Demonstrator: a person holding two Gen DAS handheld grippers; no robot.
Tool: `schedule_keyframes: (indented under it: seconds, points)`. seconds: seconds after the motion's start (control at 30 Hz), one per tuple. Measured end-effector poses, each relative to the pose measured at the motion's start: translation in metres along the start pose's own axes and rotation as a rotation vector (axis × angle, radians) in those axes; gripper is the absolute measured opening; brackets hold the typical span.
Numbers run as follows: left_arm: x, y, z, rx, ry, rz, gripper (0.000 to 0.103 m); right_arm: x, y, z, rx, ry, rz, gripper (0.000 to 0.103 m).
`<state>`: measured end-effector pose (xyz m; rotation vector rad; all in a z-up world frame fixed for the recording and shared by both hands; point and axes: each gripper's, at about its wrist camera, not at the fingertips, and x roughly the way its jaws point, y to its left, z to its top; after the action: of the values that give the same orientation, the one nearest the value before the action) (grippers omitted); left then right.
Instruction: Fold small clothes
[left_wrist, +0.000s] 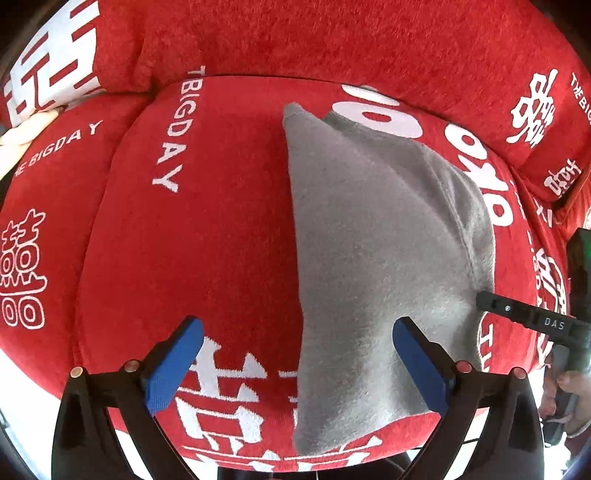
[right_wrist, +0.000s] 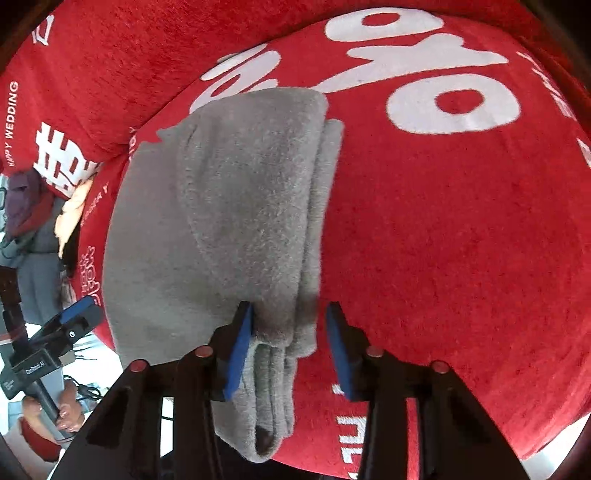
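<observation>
The grey fleece garment is lying on the red sofa seat cushion, already doubled into a long strip with several layers stacked along the edge farthest from the left gripper. The right gripper is set astride the near end of that stacked edge; its jaws are parted, one pad against the fleece and the other standing clear, so nothing is clamped yet. For a clean fold, all layers should be gathered between the pads before closing, or the lower plies are likely to be left behind. The left gripper is held just over the garment's near end, jaws wide apart and empty. The fleece looks thick, soft and matte, with a stitched seam curving along it, and should be expected to spring open unless pressed flat.
</observation>
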<state>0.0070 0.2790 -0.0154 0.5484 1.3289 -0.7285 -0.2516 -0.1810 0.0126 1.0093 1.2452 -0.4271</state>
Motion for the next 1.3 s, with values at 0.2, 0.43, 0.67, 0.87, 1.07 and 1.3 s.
schedule_keyframes:
  seconds: [0.2, 0.43, 0.67, 0.87, 1.07, 1.3]
  points:
    - [-0.007, -0.002, -0.004, -0.009, 0.011, 0.008, 0.103, -0.023, 0.004, -0.011, 0.026, -0.002, -0.054, 0.051]
    - [-0.014, -0.012, -0.01, 0.026, 0.064, 0.044, 0.103, -0.043, 0.031, -0.031, 0.04, -0.023, -0.138, 0.083]
    - [-0.014, -0.022, -0.015, 0.058, 0.084, 0.091, 0.103, -0.044, 0.065, -0.046, 0.016, -0.073, -0.197, 0.103]
    - [-0.015, -0.022, -0.018, 0.054, 0.084, 0.106, 0.103, -0.041, 0.081, -0.046, 0.007, -0.068, -0.236, 0.103]
    - [-0.017, -0.02, -0.019, 0.057, 0.081, 0.084, 0.103, -0.041, 0.091, -0.045, -0.01, -0.061, -0.286, 0.103]
    - [-0.018, -0.022, -0.02, 0.091, 0.081, 0.096, 0.103, -0.039, 0.092, -0.046, 0.009, -0.059, -0.303, 0.103]
